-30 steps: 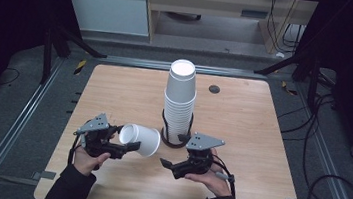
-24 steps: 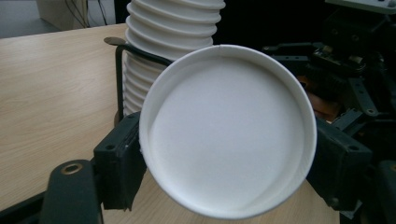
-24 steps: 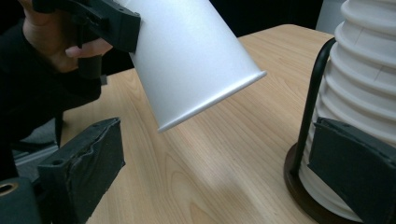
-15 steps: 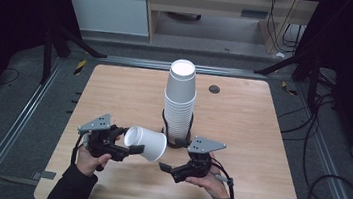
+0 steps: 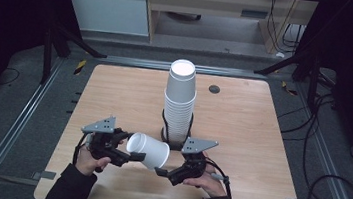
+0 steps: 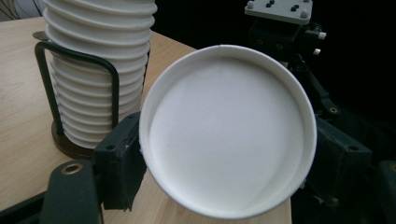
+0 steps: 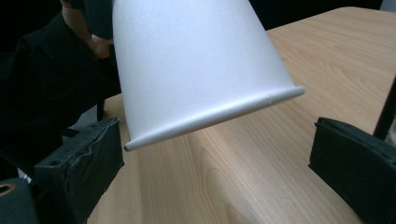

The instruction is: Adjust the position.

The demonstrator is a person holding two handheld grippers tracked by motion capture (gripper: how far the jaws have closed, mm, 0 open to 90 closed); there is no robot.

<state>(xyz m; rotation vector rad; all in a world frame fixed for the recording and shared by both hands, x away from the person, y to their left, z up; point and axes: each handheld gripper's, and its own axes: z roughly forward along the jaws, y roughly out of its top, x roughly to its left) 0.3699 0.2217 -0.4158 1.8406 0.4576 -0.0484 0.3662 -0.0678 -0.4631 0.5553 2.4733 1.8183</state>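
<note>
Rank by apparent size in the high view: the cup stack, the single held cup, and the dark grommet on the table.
1. Cup stack, clearly largest.
2. Single cup held by the left hand-held gripper.
3. Dark grommet, smallest, though it lies farther from the camera.

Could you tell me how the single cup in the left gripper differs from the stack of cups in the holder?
The single paper cup lies tipped on its side, lifted off the table between the left gripper jaws; the cup stack stands upright and upside down in a black wire holder on the table. The single cup is one alone; the stack is many nested. Both are plain white with rolled rims.
</note>
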